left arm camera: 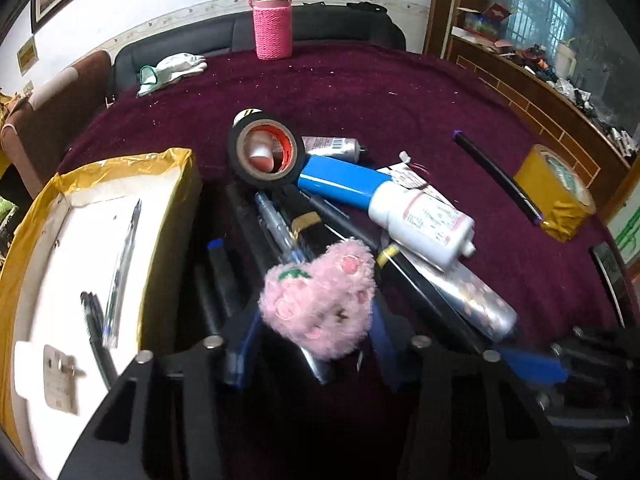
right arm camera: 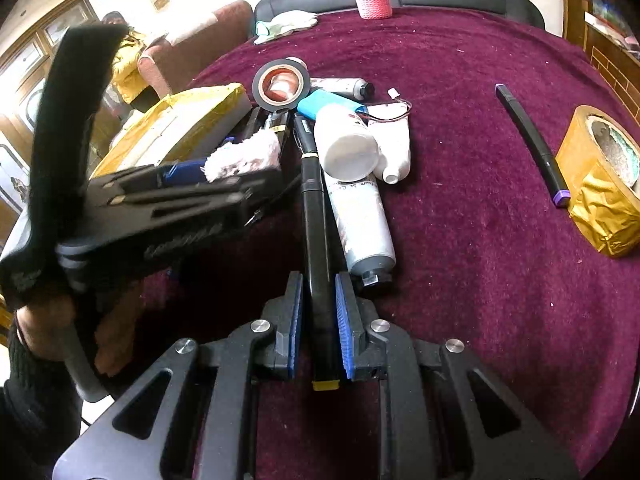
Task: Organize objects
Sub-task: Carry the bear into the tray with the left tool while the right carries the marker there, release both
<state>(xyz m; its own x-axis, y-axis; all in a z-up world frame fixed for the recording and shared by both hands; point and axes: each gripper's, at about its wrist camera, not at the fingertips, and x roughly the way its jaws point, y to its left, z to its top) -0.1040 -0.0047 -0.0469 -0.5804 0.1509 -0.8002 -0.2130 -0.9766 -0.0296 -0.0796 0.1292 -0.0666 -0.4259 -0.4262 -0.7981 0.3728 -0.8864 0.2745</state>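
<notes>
I've got the left gripper (left arm camera: 316, 344) clamped on the pink plush (left arm camera: 318, 300) just above the pile, right gripper (right arm camera: 318, 320) clenched on a black marker (right arm camera: 314, 216), so next both go w/ care to the tray (left arm camera: 24, 280) left of them.

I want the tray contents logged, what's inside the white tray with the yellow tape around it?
Inside the white tray lie a clear pen, a black pen and a small grey plug-like piece. Its near corner is hidden behind the left tool.

Left tool (left arm camera: 316, 344) grips pink plush toy (left arm camera: 320, 300) beside foam box (left arm camera: 168, 200).
</notes>
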